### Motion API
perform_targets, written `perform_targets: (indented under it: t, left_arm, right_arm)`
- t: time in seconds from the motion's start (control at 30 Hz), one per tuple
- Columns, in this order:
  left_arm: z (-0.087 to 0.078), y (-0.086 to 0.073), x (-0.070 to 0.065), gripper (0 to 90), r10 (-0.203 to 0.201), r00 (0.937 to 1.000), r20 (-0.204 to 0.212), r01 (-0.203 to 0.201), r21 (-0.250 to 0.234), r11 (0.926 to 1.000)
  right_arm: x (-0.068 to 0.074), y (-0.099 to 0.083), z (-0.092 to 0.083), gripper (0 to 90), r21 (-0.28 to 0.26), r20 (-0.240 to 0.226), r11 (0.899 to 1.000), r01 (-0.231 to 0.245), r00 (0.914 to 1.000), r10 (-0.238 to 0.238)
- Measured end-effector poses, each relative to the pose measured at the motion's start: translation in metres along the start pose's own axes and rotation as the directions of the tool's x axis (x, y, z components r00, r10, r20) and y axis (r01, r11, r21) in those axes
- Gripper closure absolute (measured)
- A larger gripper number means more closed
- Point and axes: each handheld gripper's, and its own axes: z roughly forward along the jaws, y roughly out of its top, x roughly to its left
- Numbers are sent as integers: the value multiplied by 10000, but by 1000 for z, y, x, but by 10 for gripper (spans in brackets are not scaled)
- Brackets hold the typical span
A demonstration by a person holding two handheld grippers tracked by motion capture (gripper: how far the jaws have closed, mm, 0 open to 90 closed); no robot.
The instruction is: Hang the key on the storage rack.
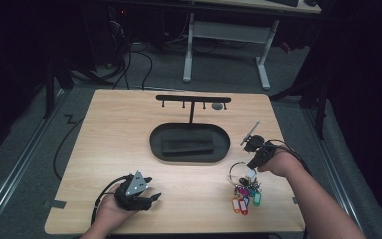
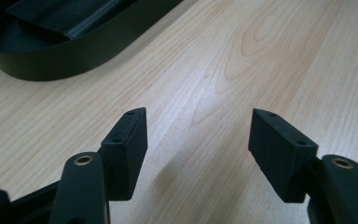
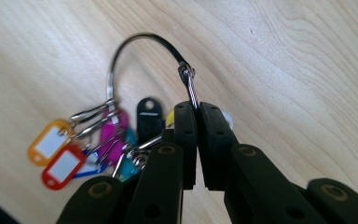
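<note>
Pale woodgrain table (image 1: 114, 124) lies under your hands. At seven o'clock your left gripper (image 2: 198, 140) rests with matte black jaws spread wide; the smooth oval tray (image 1: 189, 149) sits centre. At four o'clock your right gripper (image 3: 197, 112) pinches the wire key ring (image 3: 121, 51) of glossy coloured tags (image 1: 243, 199).

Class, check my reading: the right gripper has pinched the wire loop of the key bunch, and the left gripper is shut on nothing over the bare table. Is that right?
Not quite. The left gripper is open, its jaws standing wide apart over bare wood, as the left gripper view shows. The rest holds: the right gripper is shut on the wire loop of the key bunch.
</note>
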Motion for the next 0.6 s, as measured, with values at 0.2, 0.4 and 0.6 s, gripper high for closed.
perform_targets:
  t: [0.2,0.4,0.6]
  left_arm:
    - [0,0,0,373,-20,10000,0,20,87,10000]
    - [-3,-4,0,373,-80,10000,44,80,97,9999]
    - [-5,-5,2,373,-165,9999,49,165,59,9998]
  right_arm:
    - [10,-4,-30,873,-297,150,9995,65,9999,-60]
    - [19,-11,-61,874,-420,464,9991,107,9989,-88]
    - [24,-15,-97,875,-707,920,9975,-62,9957,127]
